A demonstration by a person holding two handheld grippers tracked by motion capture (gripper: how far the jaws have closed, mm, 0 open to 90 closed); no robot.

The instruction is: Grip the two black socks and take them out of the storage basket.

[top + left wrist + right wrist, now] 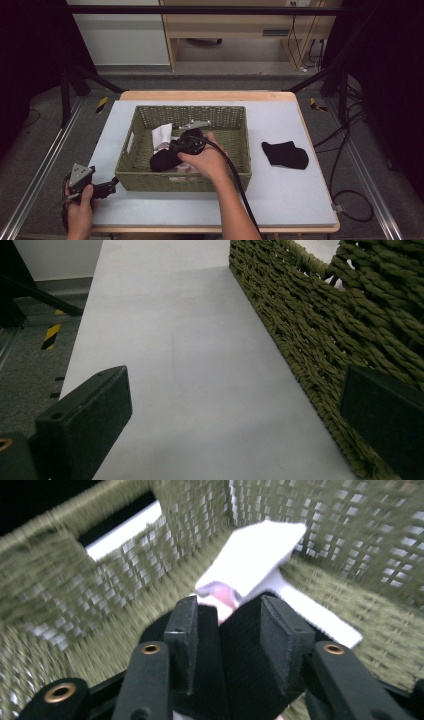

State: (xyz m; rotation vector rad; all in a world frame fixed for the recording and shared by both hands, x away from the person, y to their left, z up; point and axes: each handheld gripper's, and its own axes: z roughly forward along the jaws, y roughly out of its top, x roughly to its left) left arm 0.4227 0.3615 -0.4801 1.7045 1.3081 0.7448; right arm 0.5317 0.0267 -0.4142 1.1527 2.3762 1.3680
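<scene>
right gripper (220,630) is clamped on black sock (165,160) inside basket (127,167). lift clear of the rim. left gripper (235,415) idles, jaws wide, outside.

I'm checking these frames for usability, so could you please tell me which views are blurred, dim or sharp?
Right gripper view: motion blur smears the basket weave and the white cloth, while the right gripper, shut on a black sock, stays fairly crisp. Left gripper view: sharp and evenly lit, with the mat pale and the open left gripper clear. High view: table bright, surroundings very dark.
</scene>
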